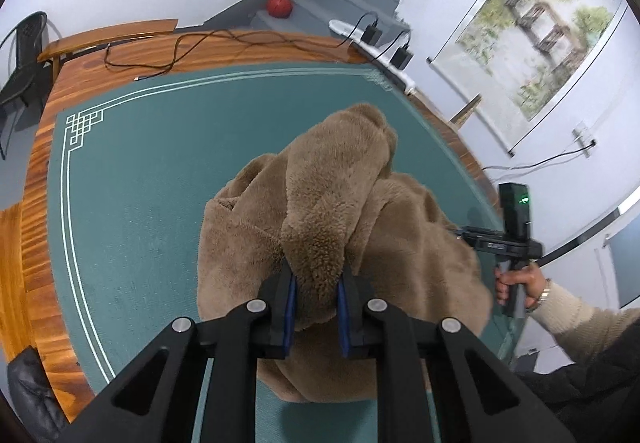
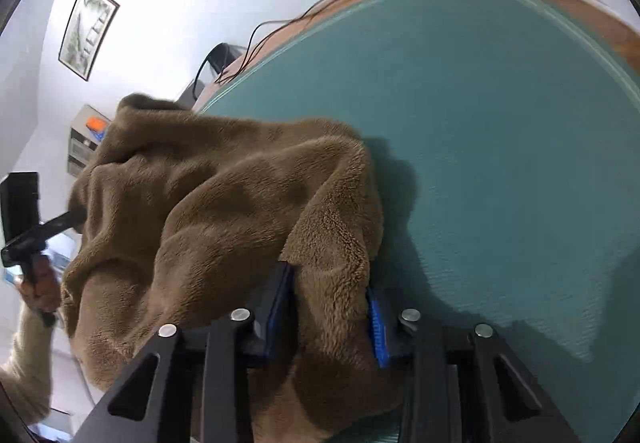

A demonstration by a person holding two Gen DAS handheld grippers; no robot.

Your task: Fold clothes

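- Your left gripper (image 1: 316, 285) pinched a fold of the brown fleece garment (image 1: 344, 203); your right gripper (image 2: 330, 297) clamped another.
- The garment lay heaped on the green mat (image 1: 140, 183), whose far half stayed bare.
- No writing was legible.

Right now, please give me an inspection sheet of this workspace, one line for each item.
Surface: wooden table under a green mat.
Job's things: one brown fleece garment, bunched, not yet folded.
Clutter: nothing seen on the mat.
Grippers: left tool shut on a fold of the garment; right tool with garment edge between its fingers.
Cables: black cable on the table's far edge; power strip with two adapters.
Surroundings: red ball, wall scroll, black chair.
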